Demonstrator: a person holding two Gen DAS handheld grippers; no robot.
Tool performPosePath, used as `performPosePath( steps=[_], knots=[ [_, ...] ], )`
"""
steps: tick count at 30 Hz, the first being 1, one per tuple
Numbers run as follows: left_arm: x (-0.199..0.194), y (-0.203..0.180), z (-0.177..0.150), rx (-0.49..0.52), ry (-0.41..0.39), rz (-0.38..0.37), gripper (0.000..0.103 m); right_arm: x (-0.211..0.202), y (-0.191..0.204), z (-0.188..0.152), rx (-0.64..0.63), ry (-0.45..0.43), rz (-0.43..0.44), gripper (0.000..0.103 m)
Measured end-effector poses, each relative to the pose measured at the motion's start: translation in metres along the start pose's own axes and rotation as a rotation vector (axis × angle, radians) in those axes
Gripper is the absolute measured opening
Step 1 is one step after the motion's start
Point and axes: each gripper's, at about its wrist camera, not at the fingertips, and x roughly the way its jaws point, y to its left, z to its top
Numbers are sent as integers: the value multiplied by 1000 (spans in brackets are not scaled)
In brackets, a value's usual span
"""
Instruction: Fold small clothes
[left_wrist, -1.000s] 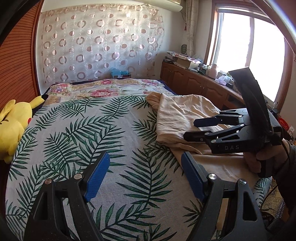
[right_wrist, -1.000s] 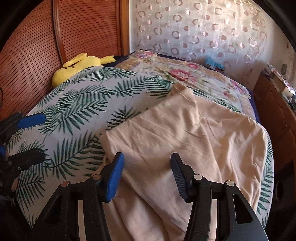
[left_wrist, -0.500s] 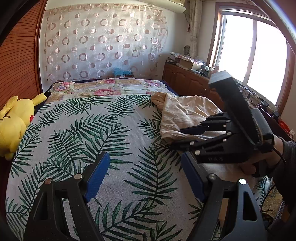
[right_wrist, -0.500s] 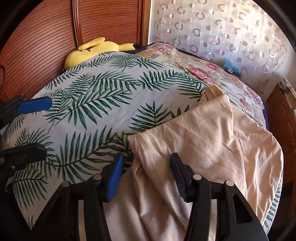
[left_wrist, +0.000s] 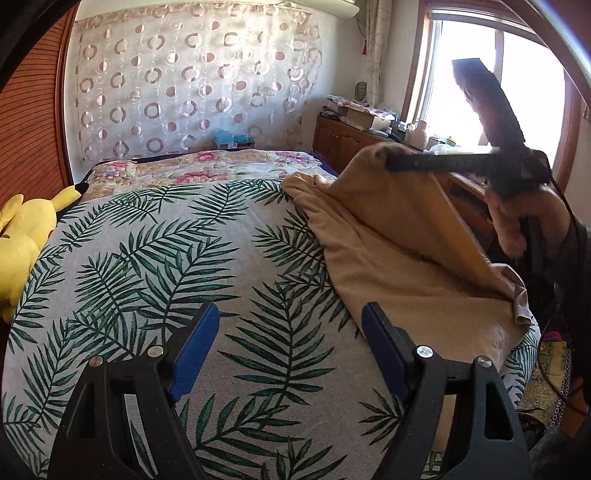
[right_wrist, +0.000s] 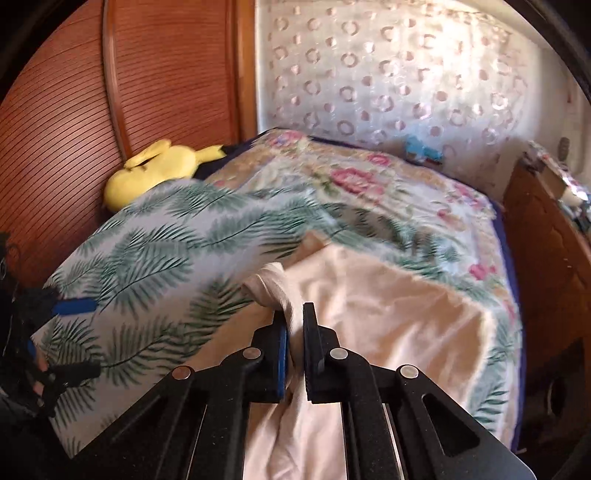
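A beige garment (left_wrist: 399, 251) lies on the right side of a bed with a palm-leaf cover (left_wrist: 155, 258). My right gripper (right_wrist: 294, 314) is shut on a bunched edge of the beige garment (right_wrist: 388, 325) and holds that part raised above the bed. In the left wrist view the right gripper (left_wrist: 391, 162) shows at the upper right with the cloth hanging from it like a tent. My left gripper (left_wrist: 290, 325) is open and empty, low over the leaf cover just left of the garment's near edge.
A yellow plush toy (left_wrist: 22, 236) lies at the bed's left edge by the wooden headboard (right_wrist: 74, 122). A floral quilt (left_wrist: 207, 170) covers the far end. A wooden cabinet (left_wrist: 347, 144) with clutter stands under the window on the right.
My right gripper has closed on the garment's edge and lifted it off the bed. The left gripper stayed open and shifted only slightly.
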Motion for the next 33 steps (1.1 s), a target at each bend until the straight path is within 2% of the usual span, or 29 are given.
performPosePath(
  steps=[8,14,19,20,24,28,33],
  knots=[
    [4,-7,-1,13,13,-8,80,3,-68,0,110,-15,-235,6],
    [5,-12,-1,21,22,-6,80,30,-82,-8,210,42,-352,6],
    [6,-16,-2,31,29,-10,80,35,-76,-2,216,50,-422,7],
    [6,-17,-1,31,29,-11,80,37,-75,0,222,57,-416,10],
    [6,-23,-2,41,31,-18,80,23,-74,-2,237,44,-326,10],
    [8,-28,-2,56,40,-28,80,4,-56,-25,196,37,-267,10],
    [11,-38,-1,72,47,-42,80,-28,-27,-60,193,6,-103,10]
  ],
)
